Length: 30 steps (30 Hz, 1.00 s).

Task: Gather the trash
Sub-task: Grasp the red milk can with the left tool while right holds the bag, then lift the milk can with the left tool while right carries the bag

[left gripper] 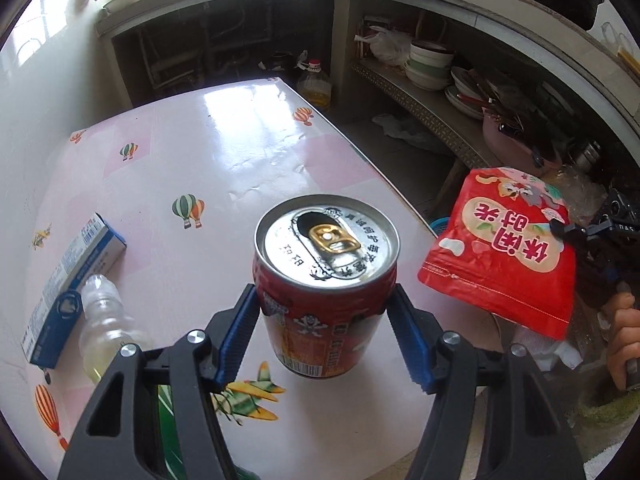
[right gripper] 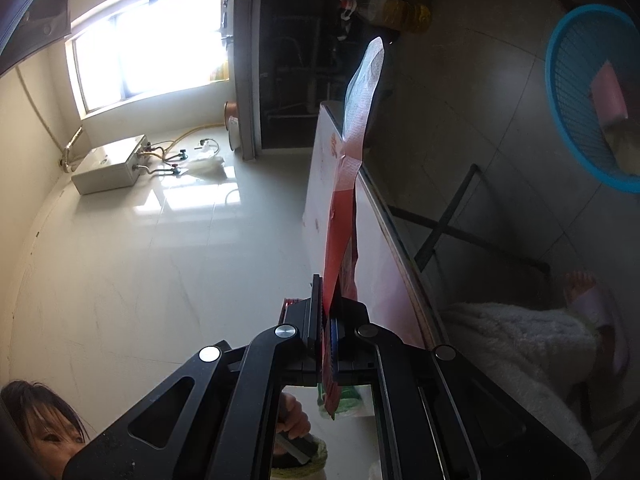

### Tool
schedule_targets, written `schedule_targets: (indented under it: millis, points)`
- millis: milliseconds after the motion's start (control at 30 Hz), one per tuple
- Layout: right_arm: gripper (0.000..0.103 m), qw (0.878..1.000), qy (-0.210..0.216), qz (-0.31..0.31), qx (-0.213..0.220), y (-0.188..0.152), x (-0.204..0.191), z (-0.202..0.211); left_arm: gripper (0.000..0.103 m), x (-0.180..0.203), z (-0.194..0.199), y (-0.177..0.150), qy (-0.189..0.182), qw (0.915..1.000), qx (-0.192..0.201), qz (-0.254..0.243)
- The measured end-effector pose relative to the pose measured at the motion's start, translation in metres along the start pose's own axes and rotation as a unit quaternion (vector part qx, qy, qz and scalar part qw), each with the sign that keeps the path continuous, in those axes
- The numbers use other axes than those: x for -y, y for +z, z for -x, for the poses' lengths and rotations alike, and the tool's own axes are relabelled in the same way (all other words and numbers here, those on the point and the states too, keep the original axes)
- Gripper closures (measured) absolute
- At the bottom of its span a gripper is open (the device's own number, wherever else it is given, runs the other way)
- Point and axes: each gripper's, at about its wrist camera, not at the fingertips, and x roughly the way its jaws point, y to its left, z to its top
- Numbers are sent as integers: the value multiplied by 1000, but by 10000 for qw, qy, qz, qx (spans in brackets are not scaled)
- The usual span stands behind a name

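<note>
My left gripper [left gripper: 325, 304] is shut on a red drink can [left gripper: 326, 276] with an opened silver top, held upright just above the pink table [left gripper: 224, 152]. My right gripper [right gripper: 329, 304] is shut on the edge of a red snack bag [right gripper: 348, 184], seen edge-on and turned sideways beside the table's edge. The same bag [left gripper: 504, 256] hangs in the air at the right of the left wrist view, past the table's edge. A small clear bottle [left gripper: 102, 324] and a blue and white carton [left gripper: 70, 292] lie on the table at the left.
A blue mesh basket [right gripper: 576, 92] holding a pink item sits on the floor at the right. Shelves with bowls [left gripper: 430, 64] and an oil bottle [left gripper: 316, 84] stand beyond the table. A person's foot [right gripper: 588, 300] is near the table leg.
</note>
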Motion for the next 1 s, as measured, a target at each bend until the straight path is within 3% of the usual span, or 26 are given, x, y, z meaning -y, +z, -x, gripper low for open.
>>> schedule_targets:
  millis: [133,333,1000]
  points:
    - [99,9999,-141,-62,-70,-1,6,6,39,13,1,-17,114,9995,263,154]
    - [100,9995,-298,-115,-40,0,9,14,39,24,-6,-30,215,9993,208,216]
    - [100,9982,-601,-68,3,-3,4,3,34,28,-4,-27,102,9980,475,417]
